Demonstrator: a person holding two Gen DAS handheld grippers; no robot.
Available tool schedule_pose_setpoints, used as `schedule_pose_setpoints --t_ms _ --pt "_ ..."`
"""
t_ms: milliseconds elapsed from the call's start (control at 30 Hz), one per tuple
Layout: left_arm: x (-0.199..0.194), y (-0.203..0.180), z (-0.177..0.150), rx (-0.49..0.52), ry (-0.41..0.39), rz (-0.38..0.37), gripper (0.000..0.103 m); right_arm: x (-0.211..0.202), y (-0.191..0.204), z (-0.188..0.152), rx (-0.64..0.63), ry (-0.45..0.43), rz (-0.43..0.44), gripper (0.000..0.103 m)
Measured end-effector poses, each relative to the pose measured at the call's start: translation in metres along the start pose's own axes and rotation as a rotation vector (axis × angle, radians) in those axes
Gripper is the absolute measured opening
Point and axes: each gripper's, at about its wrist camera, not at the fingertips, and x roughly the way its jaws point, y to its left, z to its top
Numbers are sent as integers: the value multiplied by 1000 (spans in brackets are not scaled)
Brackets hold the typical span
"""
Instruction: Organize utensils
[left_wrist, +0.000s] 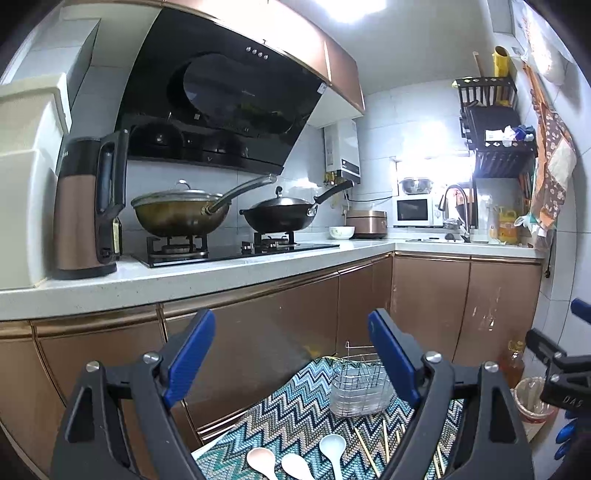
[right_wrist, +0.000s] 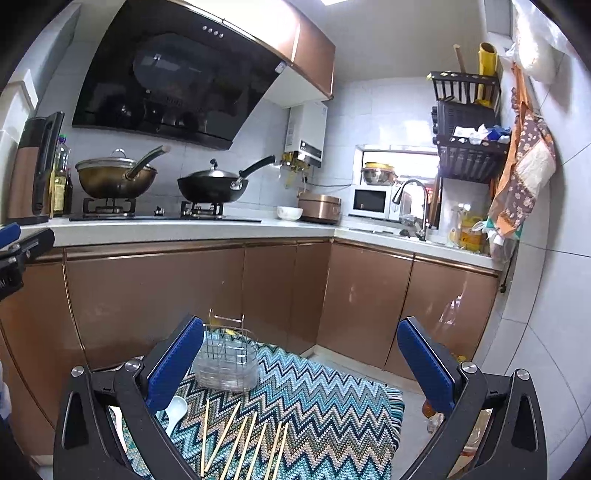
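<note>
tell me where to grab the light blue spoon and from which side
Grip the light blue spoon on its handle, just behind the bowl, coming straight down with the left gripper, which is open and nearest. The spoon lies flat on the zigzag mat, bowl toward the wire utensil holder, handle running back out of frame. Close the fingers across the narrow handle; the rounded bowl would likely slip.

I can read very little here. In my left wrist view, white letters on the black body of the right gripper (left_wrist: 576, 321) at the frame's edge look like "DAS", though I am not sure of them. The sticker on the range hood (left_wrist: 221, 96) and the bottle labels (right_wrist: 59, 188) are too small and blurred to read.
</note>
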Motion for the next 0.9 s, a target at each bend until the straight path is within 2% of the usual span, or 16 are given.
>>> schedule_pose_setpoints --t_ms 400,633,900 --pt "28 13 -13 -25 64 31 84 40 15 -11 -27 68 42 103" --pt "38 18 -18 -30 89 46 84 53 20 -15 -31 79 51 103" --pt "53 20 -28 -30 142 19 84 65 27 -23 -55 115 70 103"
